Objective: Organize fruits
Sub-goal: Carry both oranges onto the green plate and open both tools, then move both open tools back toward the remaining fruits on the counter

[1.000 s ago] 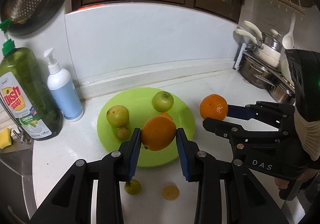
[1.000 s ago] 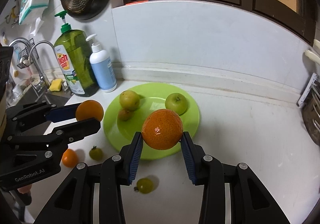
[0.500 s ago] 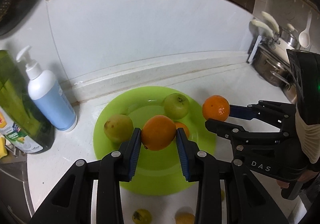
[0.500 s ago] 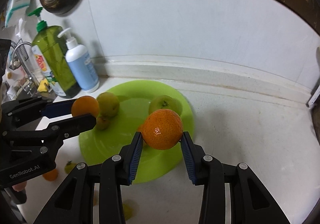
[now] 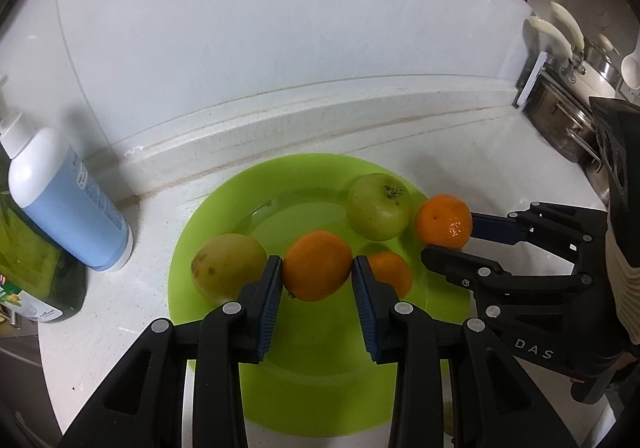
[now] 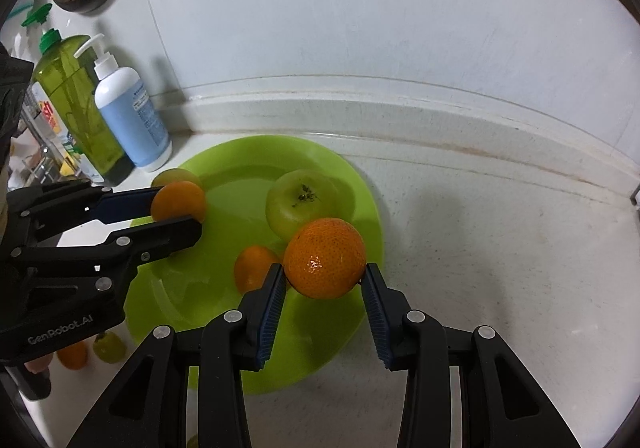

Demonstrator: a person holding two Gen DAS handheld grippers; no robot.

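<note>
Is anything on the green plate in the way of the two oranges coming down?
Partly. A small orange lies on the green plate between both held oranges, with apples behind; the plate's near part looks free.

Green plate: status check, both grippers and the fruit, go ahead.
Left gripper shut on an orange. Right gripper shut on a second orange. Both over green plate. Two apples, one small orange already there.

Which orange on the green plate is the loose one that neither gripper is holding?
Find the lime-green plate on the white counter near the blue pump bottle. Near the plate's middle, just in front of the big green apple, lies a small orange. Unlike the two other oranges, clamped between black gripper fingers above the plate, it rests on the plate untouched.
</note>
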